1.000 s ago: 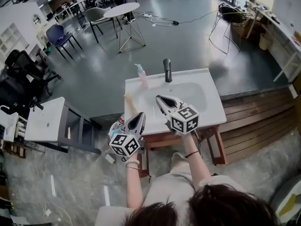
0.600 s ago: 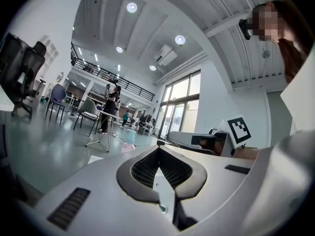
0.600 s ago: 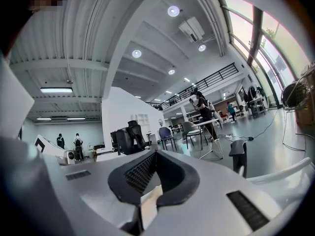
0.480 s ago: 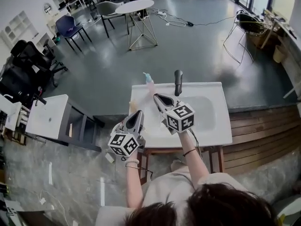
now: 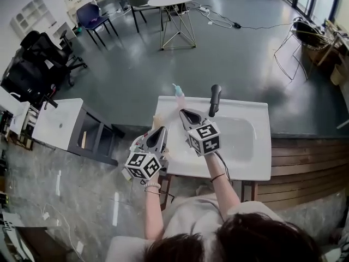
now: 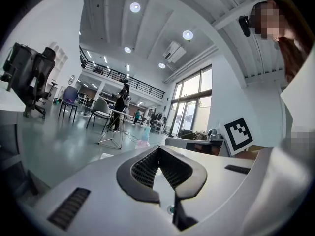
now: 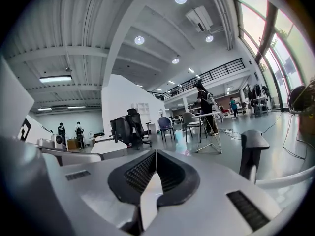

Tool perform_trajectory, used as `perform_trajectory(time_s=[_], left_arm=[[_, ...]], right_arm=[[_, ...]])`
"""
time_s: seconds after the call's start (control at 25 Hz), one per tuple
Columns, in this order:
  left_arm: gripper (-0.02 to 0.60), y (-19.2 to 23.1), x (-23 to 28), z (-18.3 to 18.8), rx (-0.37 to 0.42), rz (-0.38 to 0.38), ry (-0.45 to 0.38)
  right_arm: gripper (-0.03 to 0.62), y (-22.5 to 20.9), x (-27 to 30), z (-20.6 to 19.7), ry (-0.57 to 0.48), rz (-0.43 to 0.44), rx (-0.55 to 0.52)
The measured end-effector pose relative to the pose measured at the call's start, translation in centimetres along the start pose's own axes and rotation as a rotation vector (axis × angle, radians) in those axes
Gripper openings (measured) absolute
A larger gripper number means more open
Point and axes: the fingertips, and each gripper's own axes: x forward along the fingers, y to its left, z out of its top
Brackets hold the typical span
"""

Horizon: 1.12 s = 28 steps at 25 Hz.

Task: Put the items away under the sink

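Both grippers are held out level over the front of a white sink [image 5: 264,157], one in each of the person's hands. The left gripper [image 5: 161,130] has its jaws pressed together tip to tip with nothing between them, and its own view shows the ribbed pads [image 6: 142,168] meeting at the front of the left gripper [image 6: 158,149]. The right gripper [image 5: 182,112] is likewise closed and empty, and in its own view the jaws of the right gripper [image 7: 156,152] close to a single seam.

A pink soap bottle [image 5: 178,91] with a teal pump stands on the sink's far left corner, just beyond the right gripper's tips and a little to their left. It is ahead of the left gripper and slightly to its right, showing right above that gripper's closed tips in its view [image 6: 144,136]. The bottle is touched by neither gripper.

A black faucet [image 5: 214,100] rises just ahead and to the right of the right gripper, near it but apart. It stands as a dark post right of the jaws in the right gripper view [image 7: 252,154]
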Motion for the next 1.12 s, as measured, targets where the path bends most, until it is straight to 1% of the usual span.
perform_trajectory(time_s=[0.16,0.36,0.52,0.68,0.72,0.76,0.8,0.88,1.12], left_arm=[[0.002,1.1,0.2,-1.4,-0.021,0.020,0.039],[0.002,2.9,1.7,-2.0,-0.052,0.009,0.054],[0.003,4.0,2.9,-1.9,-0.072,-0.027,0.072],[0.002,4.7,4.7,-1.7,-0.071,-0.078,0.082],[0.002,5.0,4.9,-1.8,-0.072,-0.084,0.086],[0.002,5.3,5.1,-1.8,-0.073,-0.089,0.089],[0.002,5.6,5.3,-1.8,-0.075,-0.094,0.090],[0.003,6.2,5.6,-1.6,-0.078,-0.101,0.092],[0.002,7.8,6.4,-1.6,-0.091,-0.119,0.107]], right_arm=[[0.018,-0.1,1.1,-1.2,0.021,0.000,0.000],[0.018,-1.4,2.5,-2.0,0.033,-0.038,0.005],[0.018,-2.1,3.4,-1.6,0.029,-0.095,-0.030],[0.023,-3.2,4.5,-1.5,0.028,-0.141,-0.043],[0.049,-3.4,4.8,-1.7,0.030,-0.151,-0.043],[0.096,-3.6,5.0,-1.7,0.031,-0.162,-0.041],[0.112,-3.8,5.2,-1.8,0.030,-0.173,-0.038],[0.118,-4.3,5.6,-1.8,0.029,-0.192,-0.034],[0.186,-5.2,7.1,-2.4,0.037,-0.221,-0.004]])
